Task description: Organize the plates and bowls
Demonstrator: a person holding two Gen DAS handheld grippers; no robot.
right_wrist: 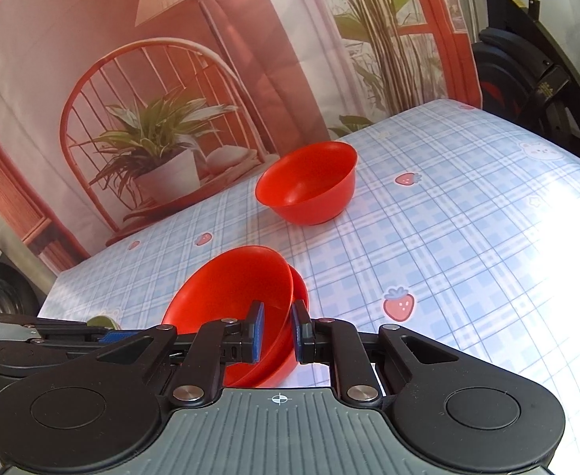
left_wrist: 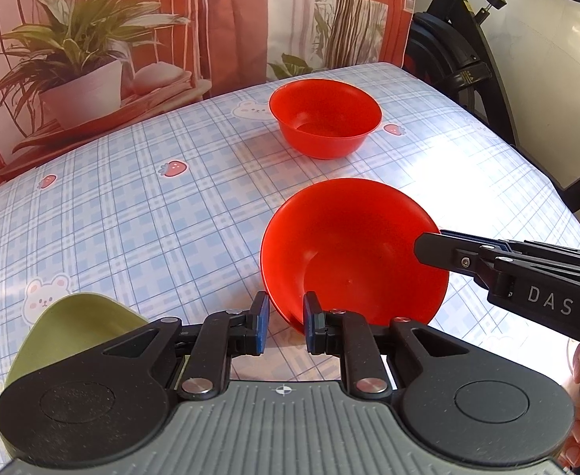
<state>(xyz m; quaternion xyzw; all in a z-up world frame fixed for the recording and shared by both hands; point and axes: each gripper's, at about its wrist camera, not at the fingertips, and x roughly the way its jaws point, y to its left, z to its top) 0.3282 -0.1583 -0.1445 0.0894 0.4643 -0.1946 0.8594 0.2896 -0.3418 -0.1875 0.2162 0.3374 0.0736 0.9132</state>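
Table point(left_wrist: 139, 213): covered in a blue plaid cloth printed with strawberries and bears; a printed backdrop point(left_wrist: 103, 39) hangs behind its far edge.
Exercise bike point(left_wrist: 460, 59): stands off the far right corner.
Near red bowl point(left_wrist: 345, 253): tilted, its opening turned toward the left wrist camera, near the front edge; the right wrist view shows what looks like a second red bowl nested under it.
Far red bowl point(left_wrist: 325, 118): upright near the far edge, well apart from the near one.
Green dish point(left_wrist: 68, 332): at the front left, partly hidden by the left tool.
Right gripper point(right_wrist: 277, 330): pinched on the near red bowl's rim, one finger inside, one outside.
Left gripper point(left_wrist: 286, 322): fingers narrowly parted, holding nothing, just beside the tilted bowl's lower edge.
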